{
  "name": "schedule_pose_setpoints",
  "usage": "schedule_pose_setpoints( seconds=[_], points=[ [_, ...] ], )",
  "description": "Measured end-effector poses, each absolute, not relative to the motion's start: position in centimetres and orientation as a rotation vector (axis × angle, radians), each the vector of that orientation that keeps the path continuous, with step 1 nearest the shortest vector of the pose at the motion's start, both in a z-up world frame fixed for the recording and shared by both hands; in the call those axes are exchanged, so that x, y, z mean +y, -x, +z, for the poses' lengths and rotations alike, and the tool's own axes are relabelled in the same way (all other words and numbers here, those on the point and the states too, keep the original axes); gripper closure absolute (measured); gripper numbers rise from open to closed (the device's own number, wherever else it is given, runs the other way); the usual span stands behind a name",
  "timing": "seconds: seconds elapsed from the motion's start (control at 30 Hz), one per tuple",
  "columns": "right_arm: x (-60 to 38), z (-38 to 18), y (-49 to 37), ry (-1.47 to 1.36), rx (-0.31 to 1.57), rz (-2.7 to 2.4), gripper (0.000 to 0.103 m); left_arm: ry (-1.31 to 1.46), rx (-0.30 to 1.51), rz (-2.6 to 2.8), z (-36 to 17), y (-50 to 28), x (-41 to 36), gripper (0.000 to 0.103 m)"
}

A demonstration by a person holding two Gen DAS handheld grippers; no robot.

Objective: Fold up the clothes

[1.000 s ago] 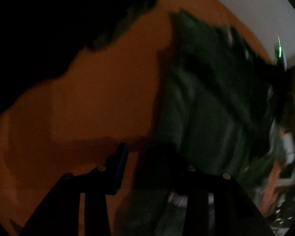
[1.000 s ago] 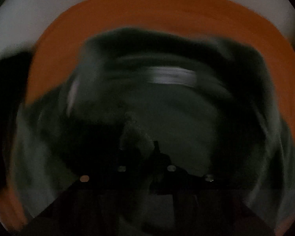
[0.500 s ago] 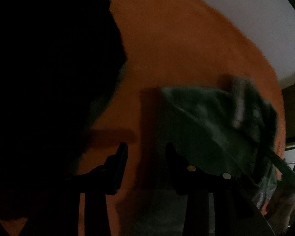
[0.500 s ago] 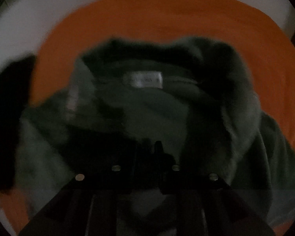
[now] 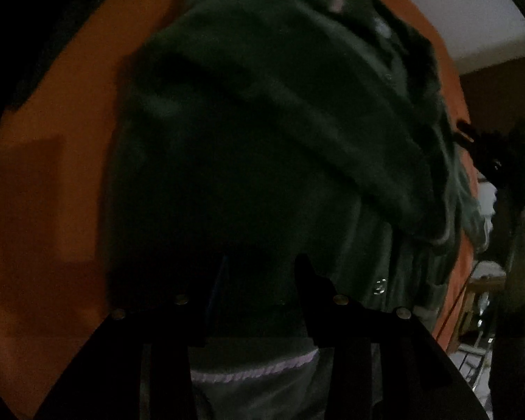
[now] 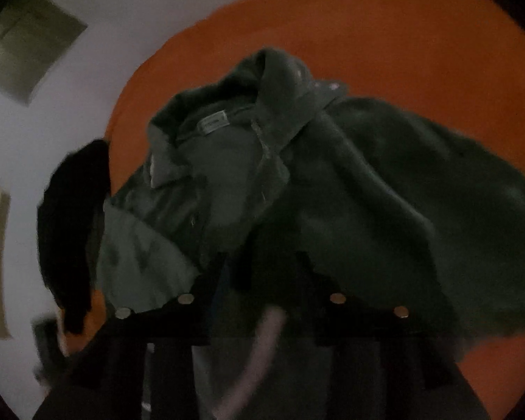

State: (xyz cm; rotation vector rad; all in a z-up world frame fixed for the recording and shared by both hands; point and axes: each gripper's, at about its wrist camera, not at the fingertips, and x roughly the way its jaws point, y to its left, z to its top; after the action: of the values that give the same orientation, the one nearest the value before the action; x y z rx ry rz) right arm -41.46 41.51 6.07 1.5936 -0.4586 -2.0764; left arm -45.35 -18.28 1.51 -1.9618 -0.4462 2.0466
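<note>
The crumpled dark green fleece jacket (image 6: pixel 332 182) lay heaped on the orange cloth-covered surface (image 6: pixel 402 35), collar label upward. The right tongs (image 6: pixel 262 269) were opening above its folds, gripping nothing. The left tongs (image 5: pixel 259 273) stood apart over the jacket's hem, not clamping it.

An orange cloth (image 6: pixel 420 35) covers the surface, with pale floor (image 6: pixel 105 80) beyond its edge.
</note>
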Motion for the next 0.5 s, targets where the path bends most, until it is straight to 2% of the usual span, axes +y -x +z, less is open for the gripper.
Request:
schedule_pose_setpoints(
  seconds=[0.07, 0.1, 0.13, 0.2, 0.23, 0.3, 0.37, 0.4, 0.5],
  points=[
    [39.8, 3.9, 43.6, -1.642, -0.519, -2.067, 0.072, 1.957, -0.450, 2.063, 1.8, 45.3, -18.5, 0.062],
    [38.8, 2.8, 44.5, -1.689, -0.542, -2.103, 0.080, 1.952, -0.447, 2.073, 2.0, 45.2, -18.6, 0.062],
    [38.2, 2.2, 45.1, -1.709, -0.542, -2.124, 0.098, 1.949, -0.438, 2.083, 2.1, 45.2, -18.6, 0.062],
    [37.1, 2.7, 45.4, -1.645, -0.591, -2.148, 0.098, 1.955, -0.415, 2.082, 2.0, 44.9, -18.3, 0.062],
    [35.8, 3.1, 45.3, -1.616, -0.535, -2.163, 0.098, 1.959, -0.405, 2.078, 1.9, 44.8, -18.2, 0.062],
    [32.9, 4.1, 45.1, -1.561, -0.392, -2.188, 0.098, 1.976, -0.389, 2.066, 1.4, 44.6, -18.0, 0.062],
    [28.7, 3.1, 45.5, -1.634, -0.081, -2.181, 0.092, 1.991, -0.375, 2.061, 0.9, 44.6, -17.7, 0.062],
    [26.5, 2.4, 45.7, -1.669, 0.084, -2.166, 0.085, 1.997, -0.367, 2.065, 0.6, 44.6, -17.5, 0.062],
    [25.1, 1.0, 47.4, -1.778, 0.107, -2.111, 0.083, 1.988, -0.354, 2.083, 0.8, 44.9, -17.0, 0.062]
  ],
)
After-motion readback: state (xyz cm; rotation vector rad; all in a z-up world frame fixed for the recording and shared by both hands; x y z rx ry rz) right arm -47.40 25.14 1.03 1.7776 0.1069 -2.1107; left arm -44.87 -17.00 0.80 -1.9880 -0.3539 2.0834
